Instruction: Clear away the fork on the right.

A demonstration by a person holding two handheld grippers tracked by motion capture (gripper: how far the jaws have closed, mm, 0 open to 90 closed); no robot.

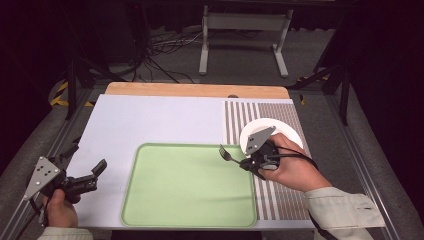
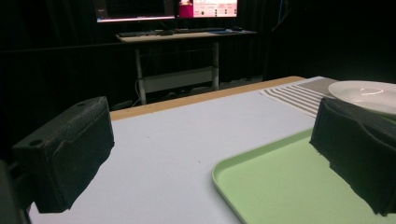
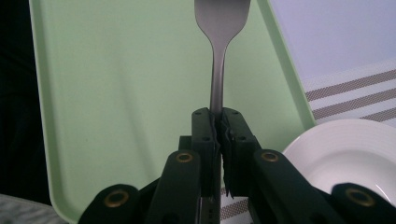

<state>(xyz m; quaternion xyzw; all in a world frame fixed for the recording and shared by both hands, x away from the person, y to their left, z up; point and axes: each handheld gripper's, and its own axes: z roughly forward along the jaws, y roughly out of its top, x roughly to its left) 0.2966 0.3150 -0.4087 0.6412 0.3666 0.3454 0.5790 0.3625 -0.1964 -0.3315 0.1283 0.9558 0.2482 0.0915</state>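
Right gripper clamped on fork handle, tines sticking out ahead over green tray edge, beside white plate. Left gripper jaws apart, holding nothing.

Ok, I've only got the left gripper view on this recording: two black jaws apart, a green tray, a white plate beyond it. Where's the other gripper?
Observer: The right gripper is at the green tray's right edge, just in front of the white plate, in the high view.
Operator: Is it holding anything?
Observer: Yes, a metal fork, clamped by its handle between the shut jaws in the right gripper view.
Operator: Which way does the fork point?
Observer: Its tines reach out over the tray, away from the plate.
Operator: And what's the plate sitting on?
Observer: A striped placemat along the tray's right side.
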